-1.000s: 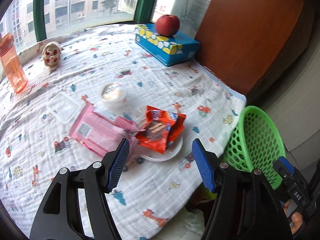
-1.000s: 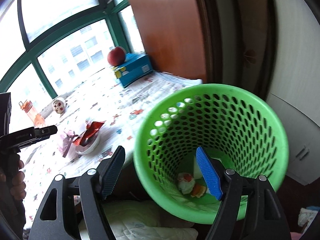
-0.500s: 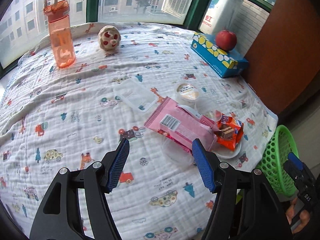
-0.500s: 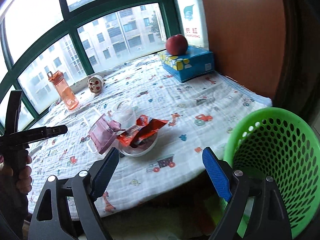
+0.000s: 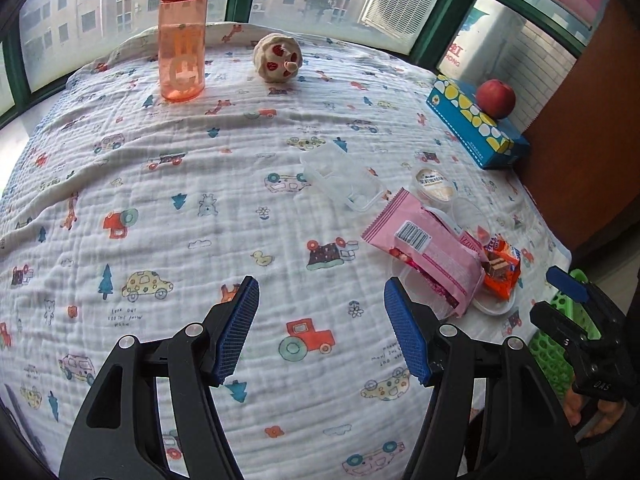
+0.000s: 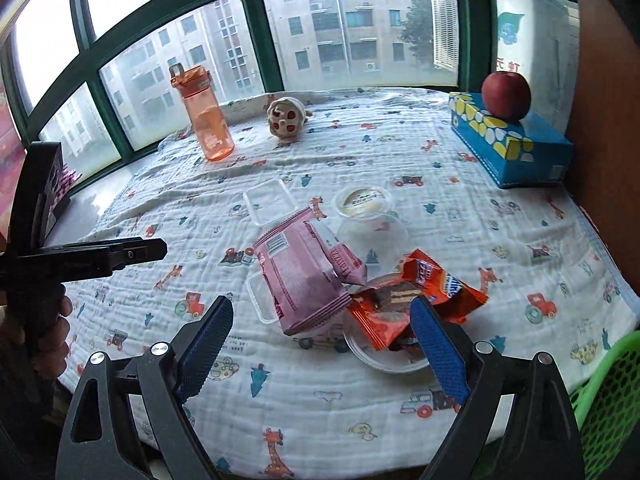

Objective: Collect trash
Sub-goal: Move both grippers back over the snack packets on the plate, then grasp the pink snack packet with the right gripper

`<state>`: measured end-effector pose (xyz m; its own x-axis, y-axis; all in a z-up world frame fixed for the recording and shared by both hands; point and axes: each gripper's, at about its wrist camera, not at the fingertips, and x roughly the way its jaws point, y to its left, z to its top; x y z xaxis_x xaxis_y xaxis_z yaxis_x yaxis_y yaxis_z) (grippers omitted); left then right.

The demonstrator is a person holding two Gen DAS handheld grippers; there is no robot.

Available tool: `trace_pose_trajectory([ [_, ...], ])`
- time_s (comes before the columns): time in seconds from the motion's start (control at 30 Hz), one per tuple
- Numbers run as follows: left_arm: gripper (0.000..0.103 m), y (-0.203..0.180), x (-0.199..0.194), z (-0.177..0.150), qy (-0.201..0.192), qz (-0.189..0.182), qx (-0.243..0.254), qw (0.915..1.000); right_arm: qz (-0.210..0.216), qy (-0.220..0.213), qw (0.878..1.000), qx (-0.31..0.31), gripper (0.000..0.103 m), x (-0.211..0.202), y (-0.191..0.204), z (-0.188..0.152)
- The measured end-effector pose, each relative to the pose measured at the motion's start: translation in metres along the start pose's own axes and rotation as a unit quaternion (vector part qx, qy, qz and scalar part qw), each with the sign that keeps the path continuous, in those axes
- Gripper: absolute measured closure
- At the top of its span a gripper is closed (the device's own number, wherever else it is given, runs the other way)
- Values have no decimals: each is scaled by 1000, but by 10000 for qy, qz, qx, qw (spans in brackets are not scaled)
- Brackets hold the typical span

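Note:
A heap of trash lies on the printed cloth: a pink wrapper (image 6: 298,276) (image 5: 424,252), an orange wrapper (image 6: 420,296) (image 5: 500,270) on a white lid (image 6: 384,360), a clear tray (image 6: 270,200) (image 5: 344,178), a clear cup (image 6: 372,232) and a sealed cup (image 6: 362,200) (image 5: 434,186). The green basket (image 6: 608,408) (image 5: 556,356) stands off the table's right edge. My right gripper (image 6: 320,348) is open and empty, just short of the wrappers. My left gripper (image 5: 322,330) is open and empty, left of the heap.
An orange bottle (image 6: 202,114) (image 5: 182,30) and a round toy (image 6: 286,116) (image 5: 278,58) stand at the back by the window. A red apple (image 6: 506,96) sits on a blue tissue box (image 6: 508,146). A brown cabinet (image 5: 592,120) is at the right.
My right gripper swung away from the basket and now faces the trash on the table. My left gripper turned left, so the heap slid to the right of its view.

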<state>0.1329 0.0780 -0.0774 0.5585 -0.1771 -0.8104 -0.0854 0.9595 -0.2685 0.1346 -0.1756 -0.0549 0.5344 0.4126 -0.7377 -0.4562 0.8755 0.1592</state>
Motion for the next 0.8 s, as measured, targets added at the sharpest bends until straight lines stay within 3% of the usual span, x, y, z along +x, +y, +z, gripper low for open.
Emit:
trace_pose_trajectory([
  [0.33, 38, 31, 8, -1, 111, 44, -333, 9994, 164, 678, 9951, -701, 16, 68, 14, 25],
  [0.57, 38, 40, 14, -1, 173, 18, -433, 9989, -71, 966, 9920, -814, 17, 92, 6, 27],
  [0.8, 38, 35, 21, -3, 245, -33, -404, 9989, -37, 1063, 9912, -789, 30, 94, 4, 24],
])
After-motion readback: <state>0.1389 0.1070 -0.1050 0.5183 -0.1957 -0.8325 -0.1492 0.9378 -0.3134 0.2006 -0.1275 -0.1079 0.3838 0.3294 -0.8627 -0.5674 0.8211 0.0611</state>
